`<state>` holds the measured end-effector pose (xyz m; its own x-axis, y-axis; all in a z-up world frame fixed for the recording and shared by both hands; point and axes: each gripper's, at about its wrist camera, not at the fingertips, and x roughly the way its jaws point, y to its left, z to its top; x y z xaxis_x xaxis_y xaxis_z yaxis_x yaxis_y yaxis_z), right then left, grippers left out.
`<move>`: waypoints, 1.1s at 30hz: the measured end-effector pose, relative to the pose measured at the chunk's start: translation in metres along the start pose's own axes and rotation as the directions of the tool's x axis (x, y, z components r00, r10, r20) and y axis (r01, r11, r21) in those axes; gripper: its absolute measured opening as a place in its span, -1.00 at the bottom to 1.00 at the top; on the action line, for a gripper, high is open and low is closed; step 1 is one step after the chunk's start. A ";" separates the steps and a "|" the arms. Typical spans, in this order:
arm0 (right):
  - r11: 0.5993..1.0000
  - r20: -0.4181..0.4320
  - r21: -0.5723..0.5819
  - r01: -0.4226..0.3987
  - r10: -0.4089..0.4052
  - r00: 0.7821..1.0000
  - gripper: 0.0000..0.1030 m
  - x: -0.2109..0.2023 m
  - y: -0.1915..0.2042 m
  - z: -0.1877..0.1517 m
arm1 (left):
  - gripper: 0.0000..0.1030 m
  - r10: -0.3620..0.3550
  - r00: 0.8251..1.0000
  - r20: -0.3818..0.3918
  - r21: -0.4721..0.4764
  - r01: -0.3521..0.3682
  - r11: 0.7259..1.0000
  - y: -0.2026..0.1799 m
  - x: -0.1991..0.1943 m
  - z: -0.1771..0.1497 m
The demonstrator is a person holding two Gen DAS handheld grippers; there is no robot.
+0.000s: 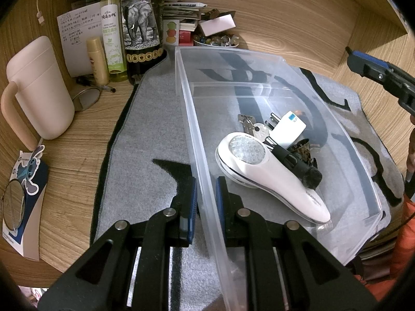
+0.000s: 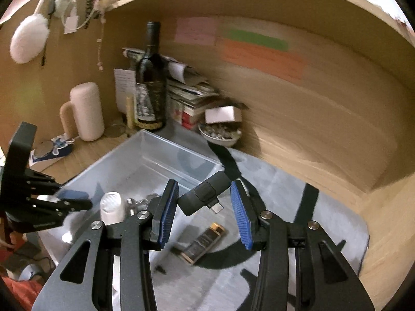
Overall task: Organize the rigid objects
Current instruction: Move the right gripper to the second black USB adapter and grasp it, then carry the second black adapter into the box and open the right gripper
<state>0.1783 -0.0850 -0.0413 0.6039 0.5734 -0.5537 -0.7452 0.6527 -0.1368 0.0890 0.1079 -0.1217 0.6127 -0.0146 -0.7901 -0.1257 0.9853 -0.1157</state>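
Observation:
A clear plastic bin (image 1: 259, 59) sits on a grey mat (image 1: 145, 134). It holds a white handheld device (image 1: 264, 173), keys (image 1: 249, 124), a white charger plug (image 1: 288, 129) and a black brush-like item (image 1: 303, 165). My left gripper (image 1: 206, 194) is shut on the bin's left wall. My right gripper (image 2: 205, 207) is open over the bin's edge (image 2: 179, 145); a black USB-C dongle (image 2: 205, 197) sits between its fingers, apparently loose in the air. A black and gold lighter-like object (image 2: 203, 242) lies on the mat below. The right gripper also shows in the left wrist view (image 1: 376, 73).
A wine bottle (image 1: 141, 26), spray bottle (image 1: 112, 33), beige tube (image 1: 97, 61) and pink mug (image 1: 39, 88) stand at the back left. A bowl of beads (image 1: 218, 40), stacked papers (image 2: 189, 90) and a small mirror (image 1: 13, 207) lie around. The wooden wall (image 2: 311, 129) curves to the right.

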 end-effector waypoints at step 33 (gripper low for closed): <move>0.986 -0.224 -0.055 -0.160 0.144 0.964 -0.14 0.072 0.057 -0.020 | -0.73 -0.007 1.000 0.001 0.000 0.007 1.000 0.000 0.001 0.000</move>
<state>0.1737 -0.0164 -0.1052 0.4116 0.5359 -0.7372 -0.8465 0.5246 -0.0913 0.0899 0.1078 -0.1223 0.6148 -0.0217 -0.7884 -0.1210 0.9852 -0.1215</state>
